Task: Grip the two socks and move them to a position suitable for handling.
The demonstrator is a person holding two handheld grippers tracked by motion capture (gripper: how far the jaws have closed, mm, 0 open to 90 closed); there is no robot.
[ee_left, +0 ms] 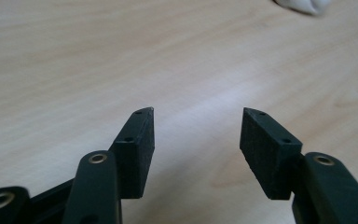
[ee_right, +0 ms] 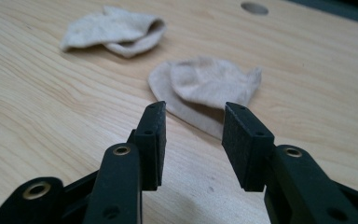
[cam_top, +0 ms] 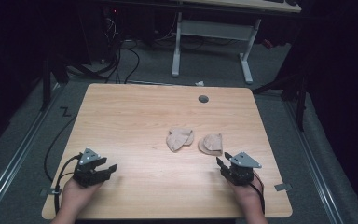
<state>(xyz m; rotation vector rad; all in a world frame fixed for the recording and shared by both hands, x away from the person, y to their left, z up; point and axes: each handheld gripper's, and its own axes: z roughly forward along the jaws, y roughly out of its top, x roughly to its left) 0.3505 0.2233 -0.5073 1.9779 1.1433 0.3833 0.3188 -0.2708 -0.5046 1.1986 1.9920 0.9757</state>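
Note:
Two beige socks lie near the middle of the wooden table (cam_top: 135, 116): one sock (cam_top: 179, 138) to the left and a second sock (cam_top: 211, 143) to its right, both folded over. My right gripper (cam_top: 223, 159) stands open just short of the right sock (ee_right: 205, 88), with the left sock (ee_right: 114, 29) farther off. My left gripper (cam_top: 108, 164) rests open at the table's front left, over bare wood (ee_left: 121, 60), with nothing between its jaws. A pale bit of sock (ee_left: 303, 5) shows at the top edge of the left gripper view.
A round grey cable hole (cam_top: 203, 99) sits near the table's far edge, also seen as the hole (ee_right: 254, 8). Beyond the table stand a white desk frame (cam_top: 212, 32) and loose cables (cam_top: 121, 60) on the floor. Dark stands flank the table.

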